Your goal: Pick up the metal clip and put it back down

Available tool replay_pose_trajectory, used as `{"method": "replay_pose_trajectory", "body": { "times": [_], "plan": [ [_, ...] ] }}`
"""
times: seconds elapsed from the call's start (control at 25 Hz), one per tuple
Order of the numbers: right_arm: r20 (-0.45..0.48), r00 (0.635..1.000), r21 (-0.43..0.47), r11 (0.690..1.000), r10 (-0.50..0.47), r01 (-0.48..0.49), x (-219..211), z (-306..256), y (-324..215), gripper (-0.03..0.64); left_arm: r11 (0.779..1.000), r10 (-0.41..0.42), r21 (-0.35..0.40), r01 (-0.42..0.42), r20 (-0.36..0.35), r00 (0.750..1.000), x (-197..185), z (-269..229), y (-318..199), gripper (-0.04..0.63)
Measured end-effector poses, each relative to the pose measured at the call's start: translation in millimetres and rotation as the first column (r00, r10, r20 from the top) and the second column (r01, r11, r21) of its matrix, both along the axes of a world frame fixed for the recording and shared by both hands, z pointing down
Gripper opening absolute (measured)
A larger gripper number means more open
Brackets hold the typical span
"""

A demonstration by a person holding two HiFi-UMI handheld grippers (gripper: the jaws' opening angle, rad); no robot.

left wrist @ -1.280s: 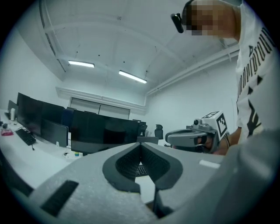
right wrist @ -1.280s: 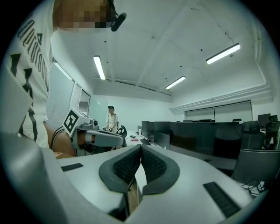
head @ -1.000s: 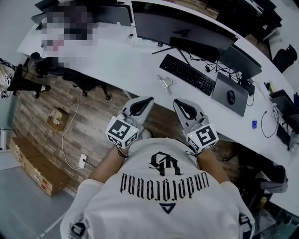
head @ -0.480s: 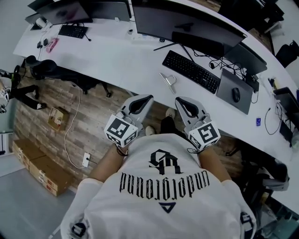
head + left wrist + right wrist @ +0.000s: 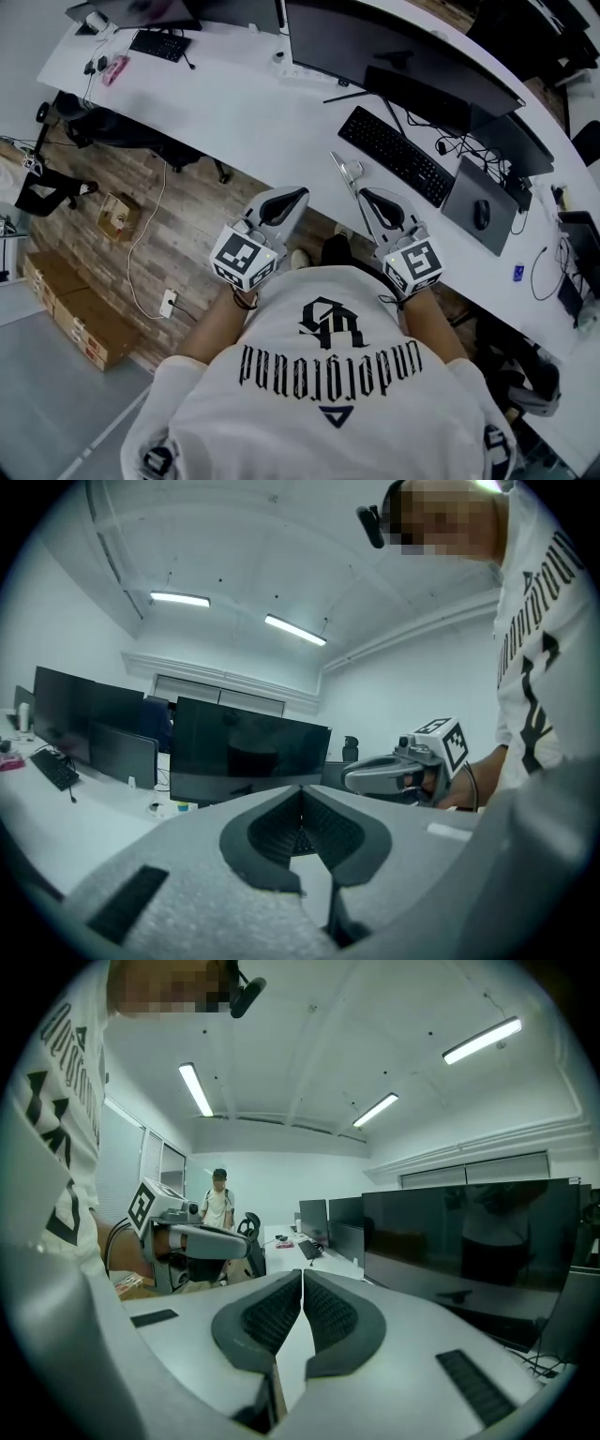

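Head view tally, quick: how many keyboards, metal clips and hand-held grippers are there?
Keyboards: 2
Metal clip: 1
Hand-held grippers: 2
Total: 5

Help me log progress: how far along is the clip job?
Nothing looks done: the metal clip lies on the desk, by the keyboard. In hand, nothing: the left gripper and right gripper are both shut and empty, near the desk's edge. Left: grasping, lifting and setting the clip back down.
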State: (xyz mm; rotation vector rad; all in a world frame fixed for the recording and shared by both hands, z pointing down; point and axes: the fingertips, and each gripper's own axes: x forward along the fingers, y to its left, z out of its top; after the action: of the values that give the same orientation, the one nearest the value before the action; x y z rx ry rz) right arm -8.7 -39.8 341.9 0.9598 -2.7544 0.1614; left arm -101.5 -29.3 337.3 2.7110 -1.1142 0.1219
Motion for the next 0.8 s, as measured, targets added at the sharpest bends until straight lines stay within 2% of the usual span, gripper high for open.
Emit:
{"method": "replay_pose_trajectory", "body": {
  "times": [0.16, 0.44, 0.8],
  "plan": [
    [-0.007, 1.000, -0.031, 0.999, -0.030, 0.030, 7.1, 10.9, -22.1, 0.015, 1.000, -0.014, -0.025, 0.014, 0.011, 1.000, 9.8, 10.4, -20.3, 0.014],
    [-0.040, 0.999, -0.100, 0.995, -0.020, 0.016, 25.4, 40.2, -64.0, 0.015, 0.998, -0.027, -0.064, 0.028, 0.015, 1.000, 22.7, 30.7, -59.5, 0.015],
    [-0.049, 0.998, -0.205, 0.978, -0.042, 0.031, 45.0, 91.0, -104.8, 0.018, 0.990, -0.024, -0.136, 0.032, 0.060, 0.998, 39.0, 84.4, -93.0, 0.015]
  ]
}}
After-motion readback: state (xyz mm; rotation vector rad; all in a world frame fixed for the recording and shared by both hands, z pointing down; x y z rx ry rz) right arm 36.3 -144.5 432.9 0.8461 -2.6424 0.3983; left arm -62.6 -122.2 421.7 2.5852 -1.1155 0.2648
